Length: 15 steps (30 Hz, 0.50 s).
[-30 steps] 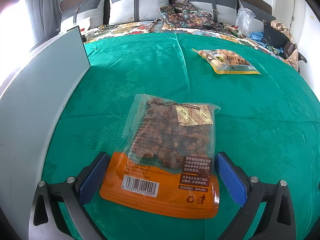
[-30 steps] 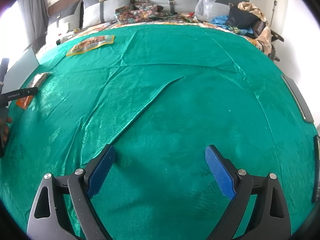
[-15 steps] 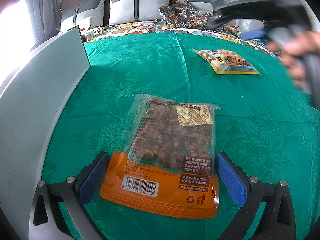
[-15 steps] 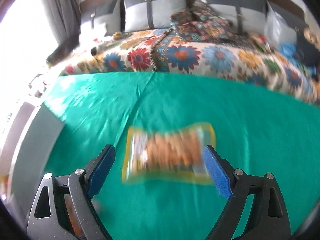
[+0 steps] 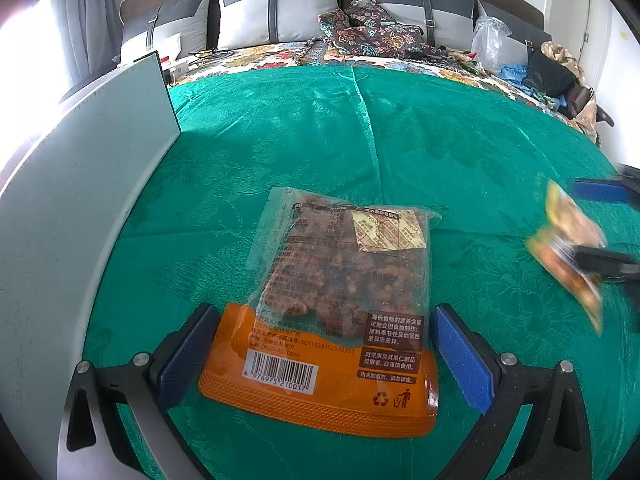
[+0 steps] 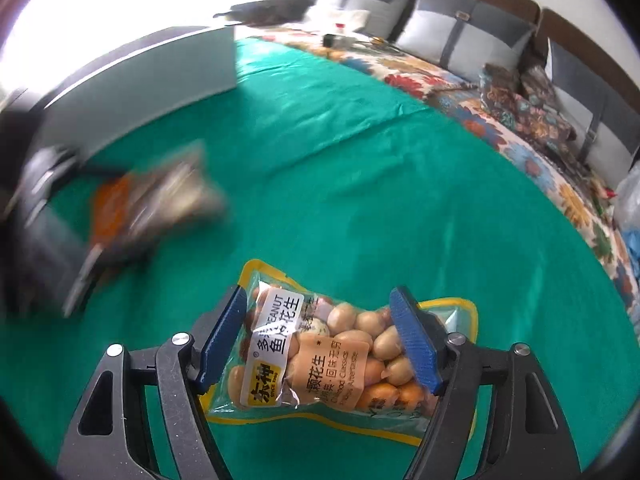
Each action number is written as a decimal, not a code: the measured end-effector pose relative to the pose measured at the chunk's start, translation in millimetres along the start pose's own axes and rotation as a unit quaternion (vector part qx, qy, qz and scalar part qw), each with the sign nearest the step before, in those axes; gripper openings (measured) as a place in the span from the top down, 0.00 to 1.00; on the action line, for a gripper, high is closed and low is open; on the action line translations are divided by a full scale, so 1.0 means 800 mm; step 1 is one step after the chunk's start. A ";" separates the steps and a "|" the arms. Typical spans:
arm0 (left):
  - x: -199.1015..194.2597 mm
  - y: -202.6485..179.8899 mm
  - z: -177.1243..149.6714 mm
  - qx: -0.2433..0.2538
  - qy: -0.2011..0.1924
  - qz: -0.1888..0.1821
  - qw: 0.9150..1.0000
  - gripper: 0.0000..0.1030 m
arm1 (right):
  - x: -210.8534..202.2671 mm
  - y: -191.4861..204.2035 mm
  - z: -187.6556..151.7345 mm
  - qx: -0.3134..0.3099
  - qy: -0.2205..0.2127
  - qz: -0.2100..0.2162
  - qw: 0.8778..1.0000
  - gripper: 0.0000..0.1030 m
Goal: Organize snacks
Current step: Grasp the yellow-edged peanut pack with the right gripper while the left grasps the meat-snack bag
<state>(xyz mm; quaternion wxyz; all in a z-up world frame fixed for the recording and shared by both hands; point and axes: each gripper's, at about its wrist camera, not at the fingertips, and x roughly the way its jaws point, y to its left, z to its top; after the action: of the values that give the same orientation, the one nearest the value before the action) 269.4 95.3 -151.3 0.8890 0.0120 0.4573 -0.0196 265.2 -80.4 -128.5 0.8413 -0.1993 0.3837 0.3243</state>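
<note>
Sorting appears to be at an early stage, judged from how things lie. Two snack packets are counted, and neither is yet seen in any container. One, the peanut packet (image 6: 340, 360), is carried clear of the green cloth (image 5: 360, 140) spread over the bed, gripped across its middle by the right tool (image 6: 320, 340) — the jaws have just been closing, and both blue pads now press the bag's sides. In the left wrist view that packet shows blurred near the cloth's right edge. The other, an orange-bottomed nut packet (image 5: 340, 304), lies flat on the cloth toward its near edge, close beside a pale grey panel (image 5: 80, 208) standing along the left edge. It sits between the jaws of the left tool (image 5: 320, 344), which are held wide and apart from the bag — nothing is gripped there. Two tools are counted, one loaded. Left to be done, it seems: the nut packet must be grasped, and both packets set in their place.
</note>
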 end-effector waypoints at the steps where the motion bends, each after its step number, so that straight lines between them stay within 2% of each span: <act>1: 0.000 0.000 0.000 0.000 0.000 0.000 1.000 0.00 | -0.026 0.001 -0.014 0.014 -0.012 -0.013 1.000 0.26; 3: 0.000 0.000 0.000 0.001 0.000 -0.001 1.000 0.00 | -0.080 -0.007 -0.029 0.086 -0.058 -0.032 0.994 0.22; 4: 0.000 0.000 0.001 0.003 0.002 -0.003 1.000 0.00 | -0.108 -0.018 -0.037 0.139 -0.079 -0.033 0.987 0.20; 6: 0.003 0.001 0.007 0.015 0.025 -0.010 1.000 0.00 | -0.150 -0.042 -0.059 0.254 -0.096 -0.040 0.961 0.17; 8: 0.011 0.001 0.023 0.031 0.062 -0.019 0.997 0.00 | -0.160 -0.065 -0.092 0.383 -0.051 -0.037 0.921 0.16; 10: 0.018 0.000 0.034 0.038 0.074 -0.021 0.996 0.00 | -0.142 -0.077 -0.119 0.487 -0.007 0.001 0.874 0.16; 11: 0.020 0.000 0.038 0.036 0.075 -0.020 0.996 0.00 | -0.130 -0.077 -0.125 0.518 0.000 0.019 0.855 0.16; 14: 0.022 -0.002 0.040 0.014 0.061 -0.007 0.998 0.00 | -0.078 -0.065 -0.105 0.542 0.055 -0.005 0.839 0.16; 15: 0.022 -0.004 0.038 0.008 0.056 -0.002 0.998 0.00 | -0.064 -0.060 -0.095 0.545 0.060 -0.015 0.836 0.17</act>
<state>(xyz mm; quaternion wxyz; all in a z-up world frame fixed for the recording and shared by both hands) 303.7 90.5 -147.9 0.8617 0.0194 0.5065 -0.0249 233.7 -178.9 -132.4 0.7939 0.2665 0.5452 0.0375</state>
